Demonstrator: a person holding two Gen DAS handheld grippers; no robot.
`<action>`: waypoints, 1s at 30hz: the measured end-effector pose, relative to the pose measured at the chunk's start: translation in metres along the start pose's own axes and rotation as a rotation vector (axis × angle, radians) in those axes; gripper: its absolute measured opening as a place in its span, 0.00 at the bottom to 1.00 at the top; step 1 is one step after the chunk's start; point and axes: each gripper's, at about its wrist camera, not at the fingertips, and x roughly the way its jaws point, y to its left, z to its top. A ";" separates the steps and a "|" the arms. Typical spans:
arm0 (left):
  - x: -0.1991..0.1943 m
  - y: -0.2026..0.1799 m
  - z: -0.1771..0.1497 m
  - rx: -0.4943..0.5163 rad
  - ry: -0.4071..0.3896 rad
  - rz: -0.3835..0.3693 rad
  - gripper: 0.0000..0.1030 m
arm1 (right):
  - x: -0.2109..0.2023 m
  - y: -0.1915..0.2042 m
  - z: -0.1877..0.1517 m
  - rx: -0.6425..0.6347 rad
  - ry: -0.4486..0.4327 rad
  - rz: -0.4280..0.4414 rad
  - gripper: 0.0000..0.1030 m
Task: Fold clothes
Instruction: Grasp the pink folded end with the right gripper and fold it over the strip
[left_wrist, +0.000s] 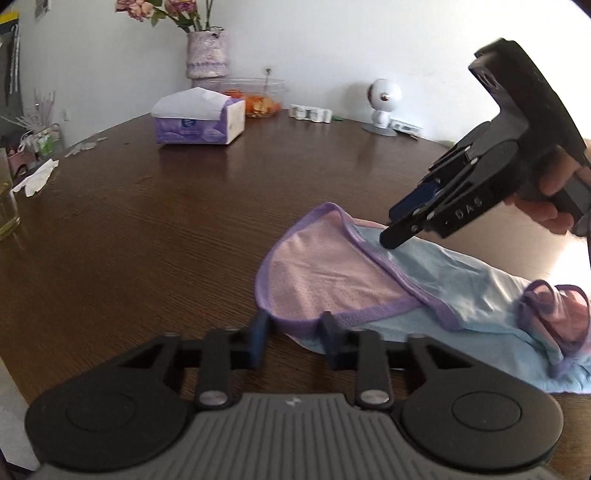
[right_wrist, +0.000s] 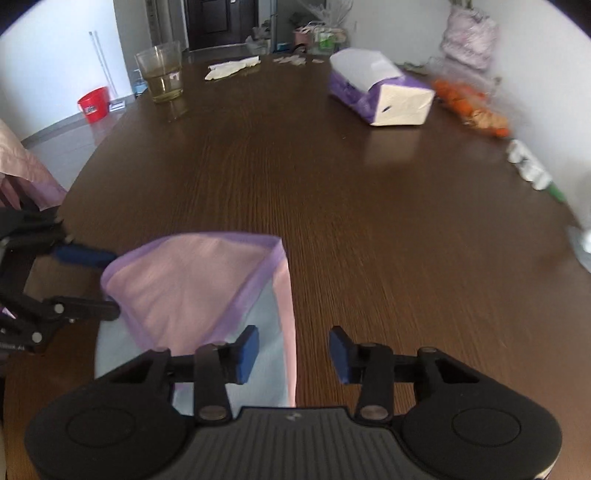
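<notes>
A small light-blue garment (left_wrist: 436, 273) with a pink mesh panel (left_wrist: 325, 280) and purple trim lies flat on the dark wooden table (left_wrist: 166, 221). My left gripper (left_wrist: 294, 332) is open at the garment's near edge, and the purple hem lies between its fingers. My right gripper (left_wrist: 393, 225), held by a hand (left_wrist: 550, 206), hovers over the garment's far side with its tips just above the blue cloth. In the right wrist view, the right gripper (right_wrist: 293, 352) is open over the garment (right_wrist: 192, 288), straddling its right edge. The left gripper (right_wrist: 113, 283) is open at the folded pink corner.
A purple tissue box (left_wrist: 199, 122), a flower vase (left_wrist: 207, 55), a bowl of orange fruit (left_wrist: 258, 99) and a white gadget (left_wrist: 382, 107) stand along the far side. A glass of yellowish liquid (right_wrist: 160, 72) and a crumpled tissue (right_wrist: 231, 68) sit further off.
</notes>
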 end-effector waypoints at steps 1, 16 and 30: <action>0.001 -0.001 0.001 0.005 -0.001 0.002 0.17 | 0.001 0.004 0.000 -0.019 -0.002 0.005 0.31; 0.087 -0.054 0.088 0.133 0.035 -0.231 0.05 | -0.052 -0.050 -0.085 0.482 -0.088 -0.334 0.00; 0.205 -0.197 0.159 0.324 0.087 -0.410 0.05 | -0.107 -0.123 -0.198 0.888 -0.057 -0.638 0.00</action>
